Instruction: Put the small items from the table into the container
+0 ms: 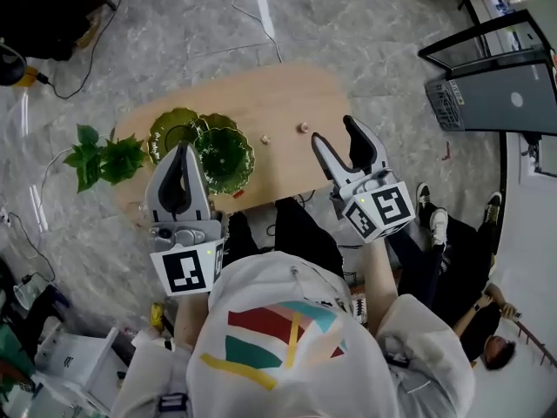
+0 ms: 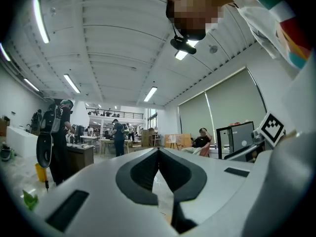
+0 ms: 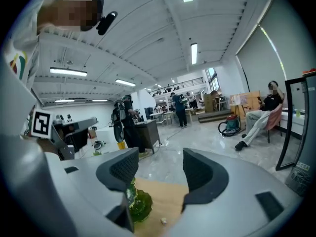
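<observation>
A light wooden table [image 1: 287, 94] with rounded corners stands mid-frame on grey marbled floor [image 1: 191, 24], bearing overlapping green glass dishes [image 1: 224, 158] at left, two small pale items [image 1: 304, 128] near centre and a leafy plant [image 1: 104, 159] at its left end.

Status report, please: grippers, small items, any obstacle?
Left gripper shut, empty; right gripper open, empty. Two small items on the table, not yet in the green dish. Nothing blocking them.

The left gripper [image 1: 181, 158] was held level with its jaws pressed together, nothing seen between them. To its right, well apart, the right gripper [image 1: 335, 132] was pitched slightly downward, its jaws spread wide and empty
</observation>
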A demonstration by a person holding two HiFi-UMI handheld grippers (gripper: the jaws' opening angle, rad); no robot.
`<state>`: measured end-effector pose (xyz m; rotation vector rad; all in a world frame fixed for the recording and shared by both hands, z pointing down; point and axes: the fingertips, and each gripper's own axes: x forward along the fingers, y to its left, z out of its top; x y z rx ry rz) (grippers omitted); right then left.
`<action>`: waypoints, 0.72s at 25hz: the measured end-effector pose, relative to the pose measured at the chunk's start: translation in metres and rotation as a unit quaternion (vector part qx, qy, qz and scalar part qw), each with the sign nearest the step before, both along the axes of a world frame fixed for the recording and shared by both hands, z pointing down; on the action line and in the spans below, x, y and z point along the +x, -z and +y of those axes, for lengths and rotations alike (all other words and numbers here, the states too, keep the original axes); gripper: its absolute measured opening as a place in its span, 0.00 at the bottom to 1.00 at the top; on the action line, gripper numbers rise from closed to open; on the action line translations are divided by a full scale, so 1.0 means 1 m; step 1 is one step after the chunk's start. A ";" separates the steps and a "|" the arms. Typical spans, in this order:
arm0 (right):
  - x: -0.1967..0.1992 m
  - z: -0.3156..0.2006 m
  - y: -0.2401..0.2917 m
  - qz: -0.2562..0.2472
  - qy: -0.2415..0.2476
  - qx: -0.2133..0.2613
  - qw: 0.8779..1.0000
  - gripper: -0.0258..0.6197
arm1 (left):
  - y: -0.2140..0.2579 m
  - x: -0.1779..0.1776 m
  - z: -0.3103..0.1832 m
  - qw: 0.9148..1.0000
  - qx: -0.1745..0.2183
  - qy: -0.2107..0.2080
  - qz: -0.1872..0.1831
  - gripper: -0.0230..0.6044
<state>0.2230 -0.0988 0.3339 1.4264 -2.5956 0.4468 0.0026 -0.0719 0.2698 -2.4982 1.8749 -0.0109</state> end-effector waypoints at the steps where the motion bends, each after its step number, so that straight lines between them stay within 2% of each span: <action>1: 0.008 -0.007 -0.021 0.014 -0.003 -0.013 1.000 0.45 | -0.005 0.004 -0.001 1.000 -0.005 -0.002 0.001 0.05; 4: 0.036 -0.026 -0.101 0.070 -0.017 -0.068 0.995 0.45 | -0.017 0.017 -0.007 1.000 -0.011 -0.013 0.009 0.05; 7: 0.051 -0.034 -0.190 0.113 -0.008 -0.135 0.984 0.45 | -0.038 0.019 -0.012 1.000 -0.023 -0.006 -0.008 0.05; 12: 0.052 -0.029 -0.324 0.191 0.037 -0.228 0.954 0.45 | -0.086 0.012 -0.016 0.998 -0.053 0.005 -0.021 0.05; 15: 0.053 -0.022 -0.379 0.216 0.051 -0.270 0.937 0.45 | -0.110 0.008 -0.012 0.997 -0.068 0.017 -0.018 0.05; 18: 0.052 -0.028 -0.411 0.232 0.056 -0.286 0.928 0.45 | -0.128 0.006 -0.009 0.997 -0.077 0.025 -0.020 0.05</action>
